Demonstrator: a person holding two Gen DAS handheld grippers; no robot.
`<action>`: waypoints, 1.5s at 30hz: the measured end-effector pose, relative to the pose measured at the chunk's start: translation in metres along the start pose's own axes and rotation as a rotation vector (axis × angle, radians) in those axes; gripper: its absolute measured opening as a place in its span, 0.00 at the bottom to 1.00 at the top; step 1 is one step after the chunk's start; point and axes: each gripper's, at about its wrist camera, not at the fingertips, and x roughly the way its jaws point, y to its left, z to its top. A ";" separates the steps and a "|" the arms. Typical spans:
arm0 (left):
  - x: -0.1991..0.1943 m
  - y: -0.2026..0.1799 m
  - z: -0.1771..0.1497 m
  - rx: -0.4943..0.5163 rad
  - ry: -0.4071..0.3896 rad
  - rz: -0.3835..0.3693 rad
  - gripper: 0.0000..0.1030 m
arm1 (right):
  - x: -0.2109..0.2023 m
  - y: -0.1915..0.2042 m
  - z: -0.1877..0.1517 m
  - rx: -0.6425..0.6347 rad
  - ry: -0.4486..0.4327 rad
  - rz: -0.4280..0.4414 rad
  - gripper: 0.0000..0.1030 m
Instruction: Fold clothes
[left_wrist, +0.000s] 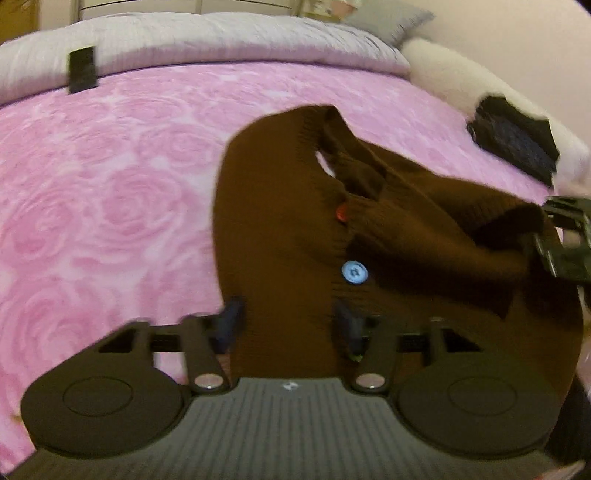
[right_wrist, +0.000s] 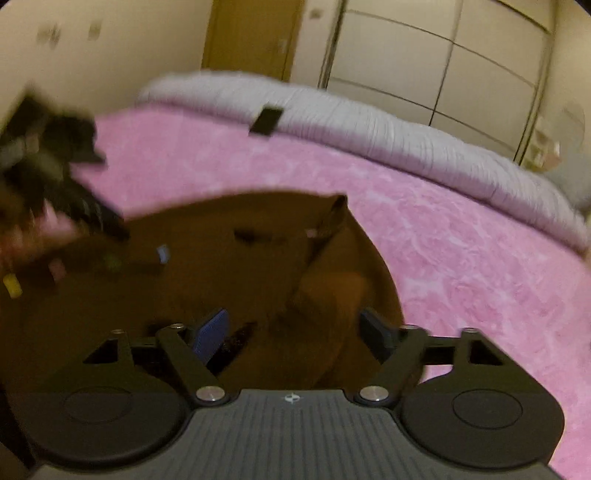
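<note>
Jaws on both grippers stand wide, holding nothing. Our left gripper (left_wrist: 286, 319) straddles the brown cardigan's (left_wrist: 280, 206) near hem; our right gripper (right_wrist: 295, 328) hovers over its side. Cardigan's long axis runs away from us across the pink blanket (left_wrist: 110, 184), button placket (left_wrist: 354, 272) along it.

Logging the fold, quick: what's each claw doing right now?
Left claw: open, fingers either side of the brown cardigan, not clamped.
Right claw: open over the cardigan, gripping nothing.
</note>
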 end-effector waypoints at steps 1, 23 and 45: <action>0.000 -0.005 0.003 0.015 -0.004 0.000 0.06 | 0.003 -0.004 -0.002 0.019 0.005 -0.008 0.05; 0.021 -0.019 0.020 -0.054 -0.032 -0.003 0.47 | -0.004 -0.167 -0.042 0.457 -0.075 -0.379 0.45; -0.022 -0.060 -0.060 0.026 0.006 -0.111 0.60 | -0.044 0.040 -0.032 -0.022 -0.099 0.160 0.76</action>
